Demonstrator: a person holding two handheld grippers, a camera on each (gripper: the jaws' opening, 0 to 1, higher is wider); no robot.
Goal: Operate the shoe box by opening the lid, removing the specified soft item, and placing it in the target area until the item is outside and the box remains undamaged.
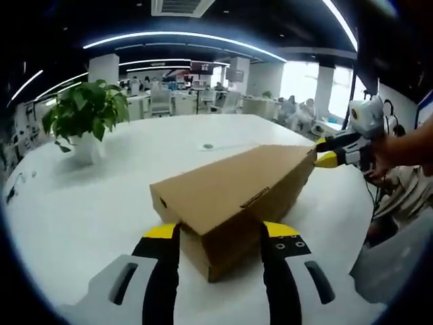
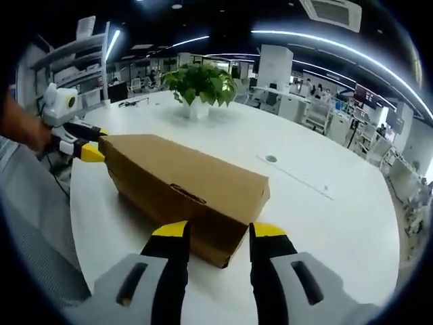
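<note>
Shoebox (image 1: 233,196) closed on white desk (image 1: 88,217); left tool (image 1: 220,237) jaws apart astride near corner, right tool (image 2: 216,233) likewise; plant (image 1: 84,112) at 10 o'clock.

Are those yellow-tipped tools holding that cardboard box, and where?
Yes, seemingly: the left tool and right tool each straddle an opposite end corner of the closed shoe box; firm contact cannot be confirmed.

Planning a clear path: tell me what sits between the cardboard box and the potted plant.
Only bare white table lies between the shoe box and potted plant, in the right gripper view.
</note>
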